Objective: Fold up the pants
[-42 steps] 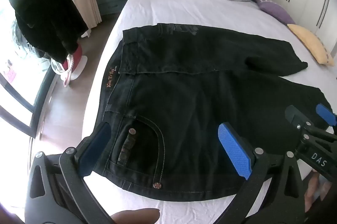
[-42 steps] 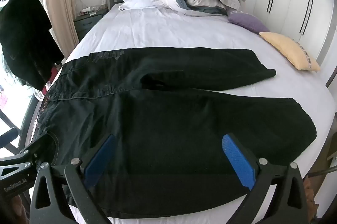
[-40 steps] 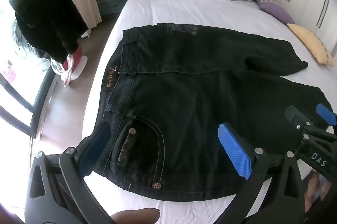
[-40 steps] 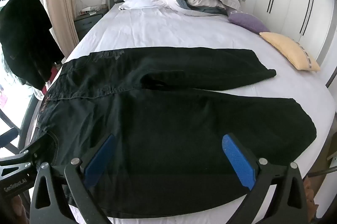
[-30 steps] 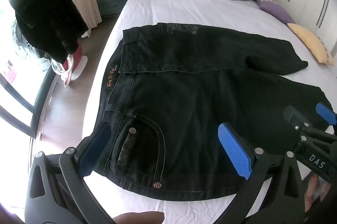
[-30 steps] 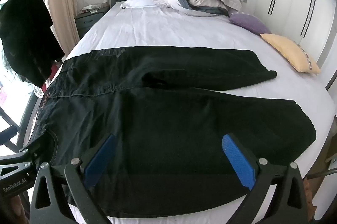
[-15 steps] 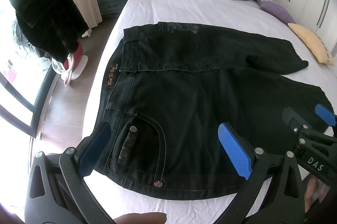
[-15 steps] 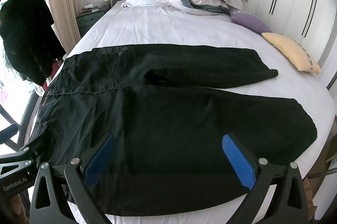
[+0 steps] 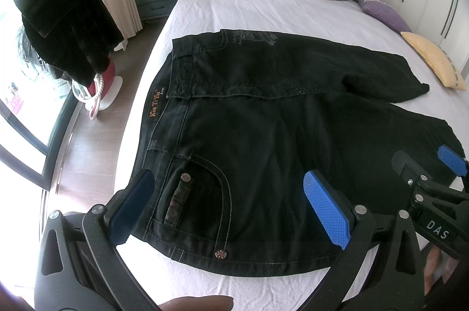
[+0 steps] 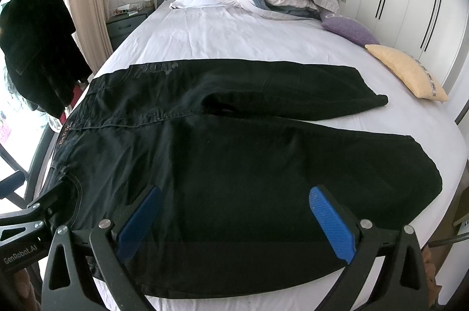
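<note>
Pants [image 9: 263, 135] matt black denim; sheet [image 10: 234, 35] white creased cloth.

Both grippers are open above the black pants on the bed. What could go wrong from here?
The pants lie close to the bed's near edge, so a pull toward the person might drag them off. The left gripper hovers over the thick pocket seams, so its grip there may slip.
</note>
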Motion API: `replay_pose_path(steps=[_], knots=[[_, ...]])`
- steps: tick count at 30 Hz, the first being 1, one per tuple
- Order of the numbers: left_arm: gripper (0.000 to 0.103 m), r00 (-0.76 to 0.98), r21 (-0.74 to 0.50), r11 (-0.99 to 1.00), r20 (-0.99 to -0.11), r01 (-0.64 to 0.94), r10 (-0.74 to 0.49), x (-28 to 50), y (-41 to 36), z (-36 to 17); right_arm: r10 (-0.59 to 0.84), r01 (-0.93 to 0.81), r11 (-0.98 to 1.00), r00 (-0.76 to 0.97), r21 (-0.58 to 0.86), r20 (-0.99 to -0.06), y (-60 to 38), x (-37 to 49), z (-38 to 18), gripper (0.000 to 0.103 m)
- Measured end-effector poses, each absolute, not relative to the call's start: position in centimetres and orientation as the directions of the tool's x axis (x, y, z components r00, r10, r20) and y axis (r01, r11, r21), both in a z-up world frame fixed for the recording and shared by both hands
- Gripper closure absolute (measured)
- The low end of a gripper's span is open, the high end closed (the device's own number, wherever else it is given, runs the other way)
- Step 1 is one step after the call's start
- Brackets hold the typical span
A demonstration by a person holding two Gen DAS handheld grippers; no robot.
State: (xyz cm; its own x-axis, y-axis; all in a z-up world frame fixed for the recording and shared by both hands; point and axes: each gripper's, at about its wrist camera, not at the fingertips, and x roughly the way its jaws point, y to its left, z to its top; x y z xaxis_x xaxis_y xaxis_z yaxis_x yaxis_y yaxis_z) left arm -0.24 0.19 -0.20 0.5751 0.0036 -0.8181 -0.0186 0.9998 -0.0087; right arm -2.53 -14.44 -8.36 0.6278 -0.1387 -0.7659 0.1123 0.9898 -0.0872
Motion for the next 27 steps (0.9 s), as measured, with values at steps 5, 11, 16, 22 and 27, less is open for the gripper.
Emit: replay_pose_path(steps=[5, 11, 16, 22, 27], knots=[[0.0, 0.576, -0.009, 1.0, -0.818, -0.018, 0.003, -0.23, 0.18, -0.21, -0.14, 0.113, 0.99, 0.626, -0.089, -0.767, -14.2, -2.66, -8.59, 0.0], [0.0, 0.575, -0.008, 1.0, -0.818, -0.018, 0.004, -0.22, 0.19, -0.21, -0.14, 0.113, 0.99, 0.626, -0.089, -0.767, -14.06, -2.75, -8.78, 0.0], [0.0, 0.575, -0.008, 1.0, -0.818, -0.018, 0.004, -0.22, 0.18, -0.21, -0.14, 0.112, 0.99, 0.624, -0.089, -0.769, -14.03, -2.72, -8.86, 0.0], [0.0, 0.575, -0.009, 1.0, -0.818, -0.019, 0.004, -0.24, 0.19, -0.23, -0.139, 0.112, 0.99, 0.624, -0.088, -0.769, -14.04, -2.73, -8.87, 0.0], [0.0, 0.574, -0.008, 1.0, -0.819, -0.018, 0.004, -0.22, 0.17, -0.23, -0.138, 0.111, 0.99, 0.623, -0.088, -0.77, -14.05, -2.75, -8.86, 0.0]])
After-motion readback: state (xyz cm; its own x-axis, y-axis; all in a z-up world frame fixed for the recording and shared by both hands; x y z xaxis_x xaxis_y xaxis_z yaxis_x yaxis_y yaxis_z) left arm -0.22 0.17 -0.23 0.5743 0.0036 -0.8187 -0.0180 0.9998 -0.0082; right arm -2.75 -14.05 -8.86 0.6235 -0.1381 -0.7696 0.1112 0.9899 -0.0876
